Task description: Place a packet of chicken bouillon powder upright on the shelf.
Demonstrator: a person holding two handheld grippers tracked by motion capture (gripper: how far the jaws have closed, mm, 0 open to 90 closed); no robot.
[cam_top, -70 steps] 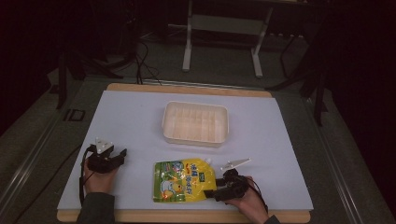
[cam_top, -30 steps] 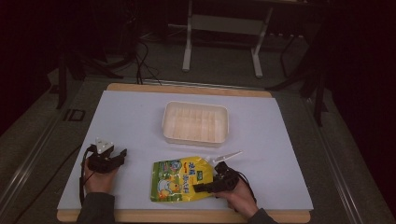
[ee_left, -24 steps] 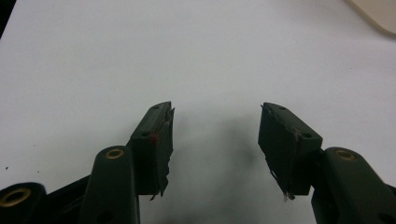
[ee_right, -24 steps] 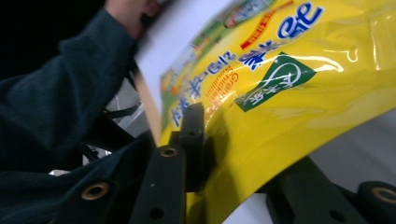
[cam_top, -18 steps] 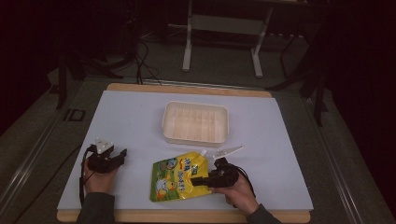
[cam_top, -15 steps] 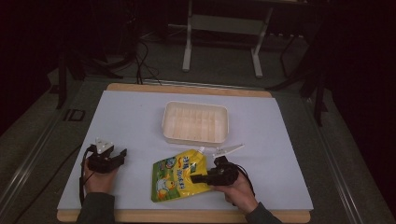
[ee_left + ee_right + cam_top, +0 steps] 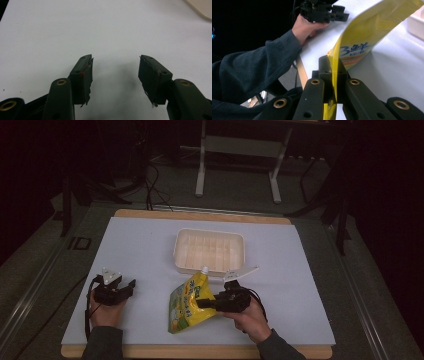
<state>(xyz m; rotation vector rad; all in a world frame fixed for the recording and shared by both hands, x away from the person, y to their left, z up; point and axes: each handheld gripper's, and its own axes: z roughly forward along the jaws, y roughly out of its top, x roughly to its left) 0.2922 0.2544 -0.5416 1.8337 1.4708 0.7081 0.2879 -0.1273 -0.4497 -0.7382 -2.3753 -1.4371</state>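
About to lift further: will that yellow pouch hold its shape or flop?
Probably floppy: the yellow pouch bends where the right gripper pinches its edge. Its lower end rests on the table, so it may sag. The glossy film could slip.

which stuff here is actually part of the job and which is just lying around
In the job:
- yellow spouted pouch, one edge lifted off the table
- right gripper, shut on the pouch's edge
- cream plastic tray, probably where the pouch goes

Lying about:
- left gripper, open, nothing between its jaws
- metal stand beyond the table
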